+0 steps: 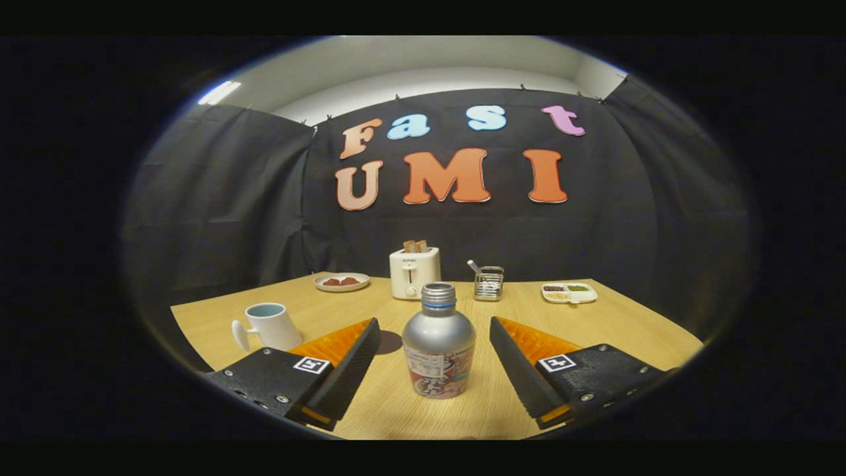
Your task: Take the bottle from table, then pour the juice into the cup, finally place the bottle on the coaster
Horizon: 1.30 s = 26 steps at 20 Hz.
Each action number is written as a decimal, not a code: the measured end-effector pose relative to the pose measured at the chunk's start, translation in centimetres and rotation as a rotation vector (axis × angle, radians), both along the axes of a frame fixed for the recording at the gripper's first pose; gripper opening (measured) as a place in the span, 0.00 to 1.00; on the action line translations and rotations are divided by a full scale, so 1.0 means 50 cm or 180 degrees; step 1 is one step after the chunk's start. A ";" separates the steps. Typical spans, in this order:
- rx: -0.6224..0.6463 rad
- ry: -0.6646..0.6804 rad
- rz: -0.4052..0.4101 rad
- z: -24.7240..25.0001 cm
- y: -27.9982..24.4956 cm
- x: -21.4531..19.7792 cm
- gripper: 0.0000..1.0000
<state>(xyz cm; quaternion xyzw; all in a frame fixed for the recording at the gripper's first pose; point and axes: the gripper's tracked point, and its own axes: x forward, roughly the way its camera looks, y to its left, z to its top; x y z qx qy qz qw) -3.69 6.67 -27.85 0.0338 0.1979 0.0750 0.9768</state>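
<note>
A silver metal bottle (439, 344) with a printed label and an uncapped neck stands upright on the wooden table (615, 324), right between my two fingers. My gripper (435, 334) is open, with a gap on each side of the bottle, so neither finger touches it. A white mug (271, 326) with its handle to the left stands just beyond the left finger (344, 360). A dark round coaster (388, 342) lies flat on the table, partly hidden behind the left fingertip and next to the bottle.
At the back of the table stand a white toaster (414, 272) with bread in it, a plate (341, 282) with red food, a wire holder (488, 283) with a utensil, and a divided white dish (569, 292). Black cloth walls close the booth behind.
</note>
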 end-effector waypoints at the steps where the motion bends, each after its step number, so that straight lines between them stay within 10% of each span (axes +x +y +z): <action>1: -0.0012 0.0038 0.0005 -0.012 0.003 -0.002 0.99; 17: 0.0000 0.0508 -0.0005 -0.139 0.025 0.008 0.78; 26: -0.0887 0.0265 0.0319 -0.089 0.067 0.055 0.77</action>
